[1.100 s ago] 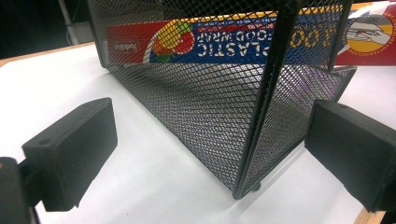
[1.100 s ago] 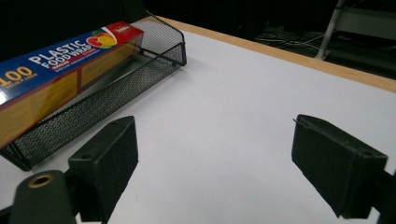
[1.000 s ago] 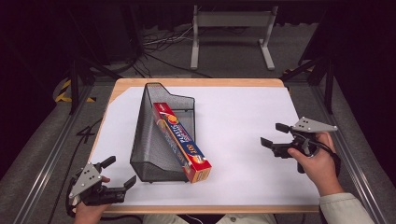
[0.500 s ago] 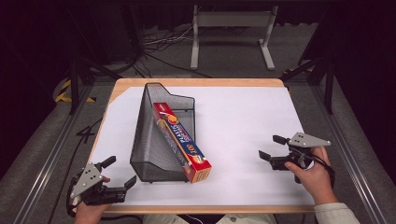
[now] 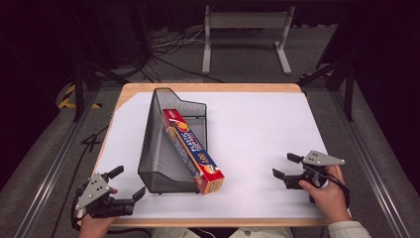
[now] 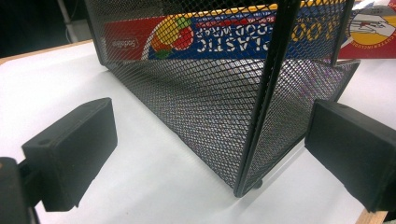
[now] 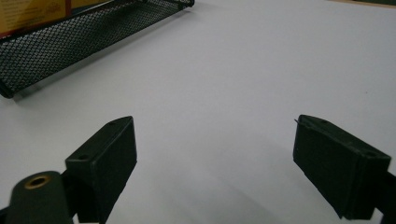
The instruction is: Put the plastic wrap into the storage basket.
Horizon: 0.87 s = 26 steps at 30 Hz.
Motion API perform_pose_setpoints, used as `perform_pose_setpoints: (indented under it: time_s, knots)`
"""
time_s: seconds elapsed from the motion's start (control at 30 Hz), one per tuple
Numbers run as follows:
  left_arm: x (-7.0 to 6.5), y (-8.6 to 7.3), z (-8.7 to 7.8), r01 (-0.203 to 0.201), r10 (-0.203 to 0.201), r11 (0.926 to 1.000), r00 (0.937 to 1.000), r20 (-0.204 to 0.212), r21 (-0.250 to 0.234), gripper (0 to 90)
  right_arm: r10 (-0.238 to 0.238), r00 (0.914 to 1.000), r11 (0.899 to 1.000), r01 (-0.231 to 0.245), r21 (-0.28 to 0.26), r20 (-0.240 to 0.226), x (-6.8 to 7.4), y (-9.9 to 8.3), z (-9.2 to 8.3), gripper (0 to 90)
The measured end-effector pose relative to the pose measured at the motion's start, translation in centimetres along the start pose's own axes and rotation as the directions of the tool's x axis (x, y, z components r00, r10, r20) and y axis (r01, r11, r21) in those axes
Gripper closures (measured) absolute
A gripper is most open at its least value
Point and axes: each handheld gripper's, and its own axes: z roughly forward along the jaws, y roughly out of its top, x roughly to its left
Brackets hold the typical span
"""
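Table (image 5: 257, 129): white top with a wooden edge, running from near to far.
Basket (image 5: 166, 148): black mesh, left of centre, its near corner just ahead of the left gripper.
Box (image 5: 193, 148): red and orange plastic-wrap carton lying slantwise in the basket, its near end sticking out onto the table.
Left gripper (image 5: 126, 186): near-left corner, jaws wide, empty.
Right gripper (image 5: 286, 168): near right, low over bare table, jaws wide, empty, well apart from the box.

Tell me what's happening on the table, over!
Left gripper and right gripper both open, empty. Plastic wrap box lies in the mesh basket, one end sticking out. White table between them bare, nothing blocking.
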Motion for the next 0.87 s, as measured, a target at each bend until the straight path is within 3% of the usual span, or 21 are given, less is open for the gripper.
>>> perform_pose_setpoints:
  time_s: [0.4, 0.6, 0.87]
  knots:
    - [0.13, -0.03, 0.25, 0.007, -0.007, 0.9998, 0.9999, 0.010, 0.018, 3.1, -0.004, 1.0000, 0.999, 0.004, 0.035, 0.002, 0.28, -0.69, 0.49, 13.0]
    - [0.16, -0.06, 0.34, 0.016, -0.016, 0.9995, 0.9998, 0.007, 0.026, 3.1, 0.008, 0.9996, 0.998, -0.010, 0.068, 0.027, 0.33, -0.60, 0.78, 11.4]
    - [0.24, -0.09, 0.36, 0.014, -0.014, 0.9997, 0.9999, 0.008, 0.022, 3.1, 0.024, 0.9993, 0.998, -0.026, 0.059, 0.028, 0.18, -0.62, 0.47, 12.7]
